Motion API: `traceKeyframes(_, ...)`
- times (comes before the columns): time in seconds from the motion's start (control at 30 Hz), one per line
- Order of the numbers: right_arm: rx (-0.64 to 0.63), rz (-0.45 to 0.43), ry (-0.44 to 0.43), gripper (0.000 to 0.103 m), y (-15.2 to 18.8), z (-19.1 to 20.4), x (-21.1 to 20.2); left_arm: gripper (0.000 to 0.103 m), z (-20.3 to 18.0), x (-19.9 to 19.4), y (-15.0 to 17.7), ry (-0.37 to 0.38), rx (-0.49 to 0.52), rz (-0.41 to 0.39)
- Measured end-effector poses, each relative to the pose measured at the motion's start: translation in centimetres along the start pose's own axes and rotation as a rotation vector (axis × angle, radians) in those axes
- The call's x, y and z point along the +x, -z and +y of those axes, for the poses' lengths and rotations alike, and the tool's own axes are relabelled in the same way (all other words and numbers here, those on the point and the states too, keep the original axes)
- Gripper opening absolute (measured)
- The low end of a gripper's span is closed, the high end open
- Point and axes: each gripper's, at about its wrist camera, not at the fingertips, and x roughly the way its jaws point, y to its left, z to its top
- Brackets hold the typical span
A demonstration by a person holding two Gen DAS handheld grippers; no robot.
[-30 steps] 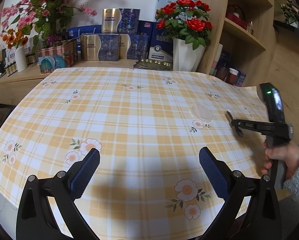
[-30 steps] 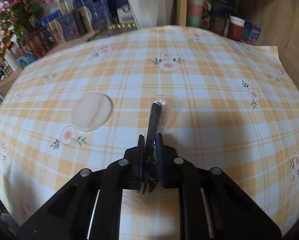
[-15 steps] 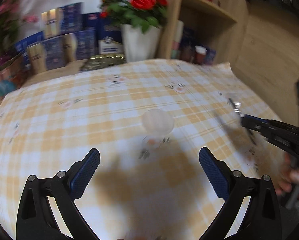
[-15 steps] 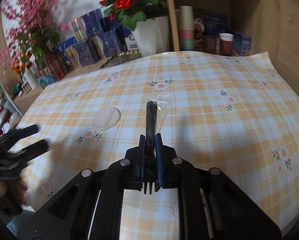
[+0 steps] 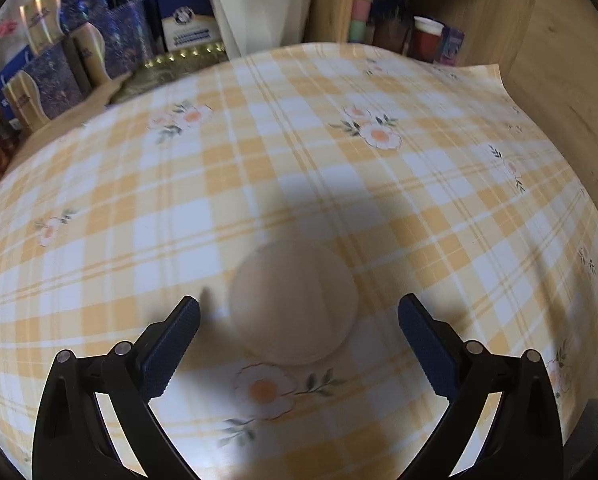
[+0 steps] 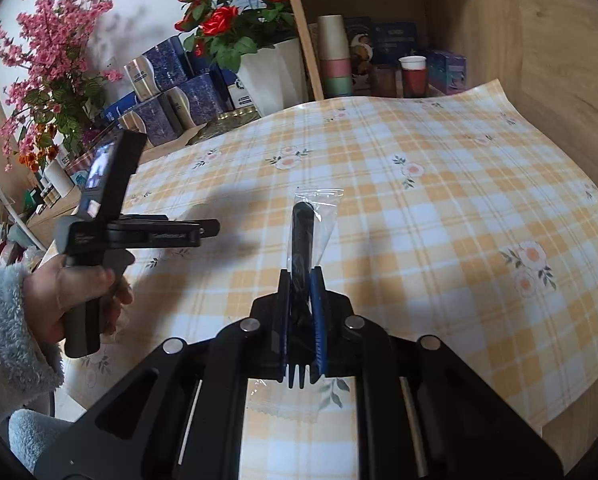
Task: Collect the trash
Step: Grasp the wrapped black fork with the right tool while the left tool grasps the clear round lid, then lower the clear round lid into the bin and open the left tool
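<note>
Trash, item one: a black plastic fork sealed in a clear plastic sleeve, pinched between the pads of your right gripper, tines toward the camera, handle and sleeve end pointing away above the tabletop. Item two: a pale, translucent round plastic disc, lying flat on the yellow-and-white checked tablecloth, between the spread fingers of your left gripper and a little ahead of their tips.

Step in hand, as I judge it: taking the disc with the left.
- The disc is thin and flat, so a plain squeeze may skate over it. Tilt the gripper, bring one pad down to the cloth at the rim, and close so the other pad rides up over the edge.
- The cloth looks slick and loose; close slowly, or you will bunch it up with the disc.
- Keep the right pinch firm; the sleeve is slippery and the fork could slide out through it.

Count, near to far:
- wrapped forks: 1 (held)
- discs: 1 (on tabletop)
- grippers: 2
- red paper cups on the shelf: 1
- white pots of red roses: 1
- blue and gold gift boxes: several, not countable exactly

No bin in either view.
</note>
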Motion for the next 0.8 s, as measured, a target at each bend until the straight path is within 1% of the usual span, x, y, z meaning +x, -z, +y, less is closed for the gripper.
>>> traceKeyframes(0.13,0.020,-0.005,-0.013,0.014,0.5,-0.5,-0.7,0.097,-0.6,0.5,-0.2,-0.056,0.006,0.006)
traceKeyframes(0.2,0.028,-0.005,-0.019,0.014,0.8,-0.6,-1.0,0.096,-0.8,0.5,-0.1,-0.065,0.005,0.009)
traceKeyframes(0.23,0.030,-0.004,-0.021,0.014,0.8,-0.7,-1.1,0.094,-0.8,0.3,-0.1,-0.065,0.009,0.005)
traceKeyframes(0.3,0.031,-0.006,-0.026,0.014,1.0,-0.7,-1.5,0.084,-0.8,0.0,0.0,-0.060,0.018,-0.004)
traceKeyframes(0.33,0.032,-0.005,-0.026,0.014,1.2,-0.7,-1.6,0.070,-0.8,-0.4,0.1,-0.057,0.021,-0.011)
traceKeyframes(0.37,0.033,-0.004,-0.026,0.014,1.3,-0.7,-1.7,0.064,-0.7,-0.6,0.1,-0.054,0.018,-0.013)
traceKeyframes(0.43,0.038,0.002,-0.026,0.014,1.7,-0.6,-2.0,0.064,-0.4,-1.2,0.5,-0.008,-0.003,0.005)
traceKeyframes(0.53,0.032,0.000,-0.035,0.014,2.2,-0.1,-2.5,0.064,-0.9,-2.6,1.3,0.013,0.017,-0.007)
traceKeyframes(0.67,0.020,-0.010,-0.050,0.014,2.9,0.6,-3.6,0.064,-1.7,-5.8,3.1,0.076,0.037,-0.042)
traceKeyframes(0.8,-0.007,-0.017,-0.064,0.014,3.6,1.5,-4.9,0.064,-2.8,-10.1,6.0,0.127,0.057,-0.097)
